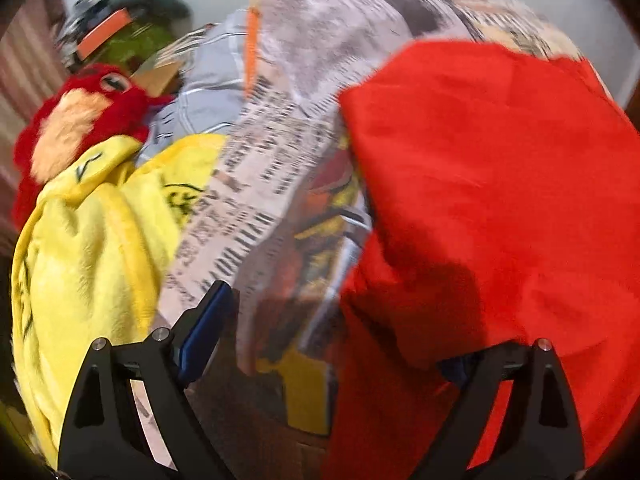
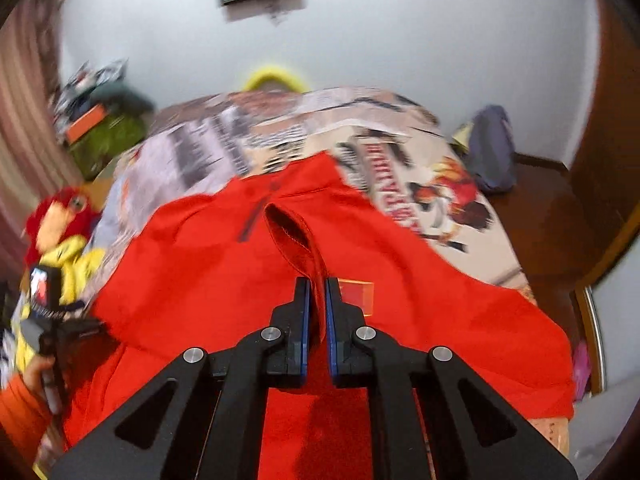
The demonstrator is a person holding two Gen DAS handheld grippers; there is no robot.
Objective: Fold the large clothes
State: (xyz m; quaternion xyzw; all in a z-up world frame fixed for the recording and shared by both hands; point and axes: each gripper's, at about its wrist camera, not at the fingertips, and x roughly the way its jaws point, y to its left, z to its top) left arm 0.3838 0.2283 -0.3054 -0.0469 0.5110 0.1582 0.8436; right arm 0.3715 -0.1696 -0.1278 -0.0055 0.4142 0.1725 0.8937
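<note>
On the bed: the red garment (image 2: 224, 280) lies spread over a newspaper-print bedspread (image 2: 420, 168). Makes sense, you need a big flat surface for something this size.
Right tool (image 2: 317, 300): clamped tight on a raised fold of the red cloth, the fabric pinched between the two blue pads. Looks like it's holding an edge or strap up so that part can be carried over.
Left tool (image 1: 340, 320): jaws wide apart, nothing between them as far as I can tell. One finger sits over the bedspread, the other is tucked under a red flap, so my guess is it's lining up for a second corner.
Stage: early-ish, I'd say. The garment is mostly flat and no neat fold shows yet.
Clutter: red plush toy (image 1: 80, 120) and yellow blanket (image 1: 92, 240) just beside the garment on the left. They could snag a fold swung that way.
Blur: both views are smeared, so exact contact is hard to call.
</note>
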